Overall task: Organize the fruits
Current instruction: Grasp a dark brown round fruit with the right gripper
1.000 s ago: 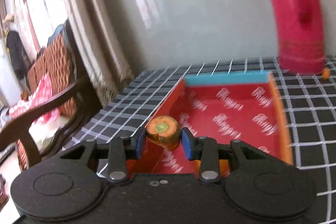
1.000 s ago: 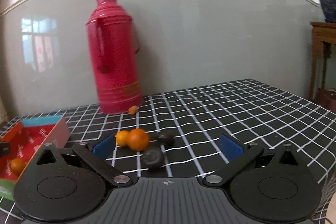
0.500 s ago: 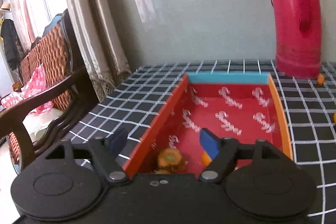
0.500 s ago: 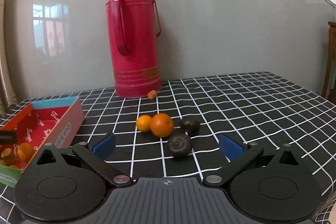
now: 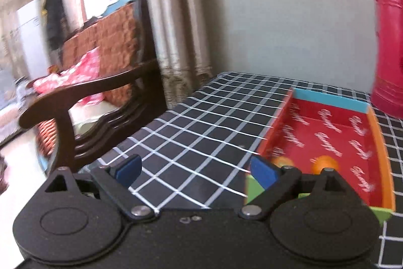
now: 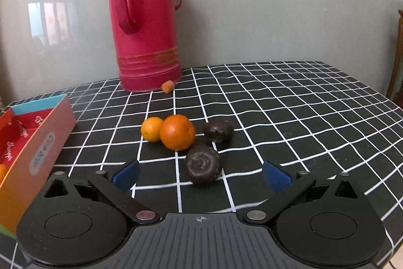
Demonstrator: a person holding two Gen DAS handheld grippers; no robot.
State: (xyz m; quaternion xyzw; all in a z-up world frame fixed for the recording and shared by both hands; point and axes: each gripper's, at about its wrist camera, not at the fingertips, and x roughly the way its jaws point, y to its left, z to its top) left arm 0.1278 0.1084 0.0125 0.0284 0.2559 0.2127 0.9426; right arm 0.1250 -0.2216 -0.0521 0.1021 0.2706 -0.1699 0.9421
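The red cardboard box (image 5: pixel 327 127) lies on the checked table; orange fruits (image 5: pixel 323 163) rest in its near end. My left gripper (image 5: pixel 195 172) is open and empty, to the left of the box over the tablecloth. My right gripper (image 6: pixel 201 177) is open and empty, with a dark round fruit (image 6: pixel 202 164) just ahead between its fingers. Beyond it lie a big orange (image 6: pixel 177 132), a small yellow-orange fruit (image 6: pixel 152 129) and a second dark fruit (image 6: pixel 218 130). The box (image 6: pixel 37 143) shows at the left in the right wrist view.
A tall red thermos (image 6: pixel 144 19) stands at the back by the wall, with a small orange piece (image 6: pixel 167 86) at its foot. A dark wooden chair (image 5: pixel 83 102) stands off the table's left edge. The thermos (image 5: pixel 389 42) also shows in the left wrist view.
My left gripper let go of the orange fruit into the box, opened wide and swung left away from the box. My right gripper moved closer to the fruits on the table.
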